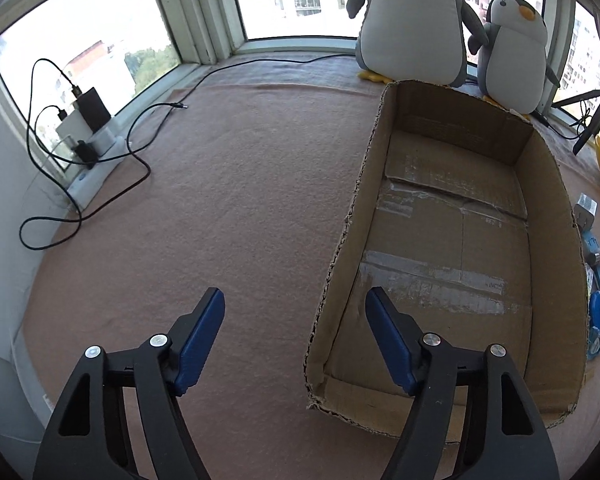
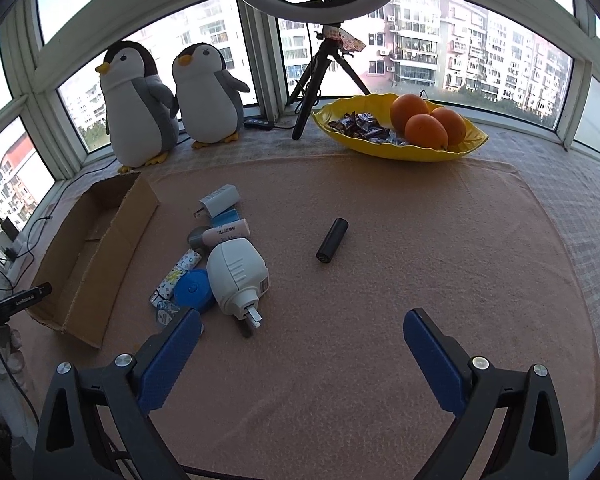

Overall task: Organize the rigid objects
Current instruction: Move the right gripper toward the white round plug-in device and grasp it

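An empty, open cardboard box (image 1: 556,216) lies on the pink mat, and the right wrist view shows it at the left (image 2: 112,236). My left gripper (image 1: 295,296) is open above the box's near left corner; the left wall runs between its fingers without touching the pads. Beside the box lies a pile: a white charger (image 2: 220,200), a pink tube (image 2: 230,234), a large white plug-in device (image 2: 236,276), a blue round case (image 2: 194,292) and a patterned tube (image 2: 176,276). A black cylinder (image 2: 332,241) lies alone mid-mat. My right gripper (image 2: 302,316) is wide open over bare mat, holding nothing.
Two plush penguins (image 2: 140,108) stand at the window behind the box. A yellow bowl (image 2: 400,152) with oranges and candies sits at the back right beside a tripod (image 2: 312,88) with a ring light. A power strip with chargers and black cables (image 1: 92,136) lies at the far left.
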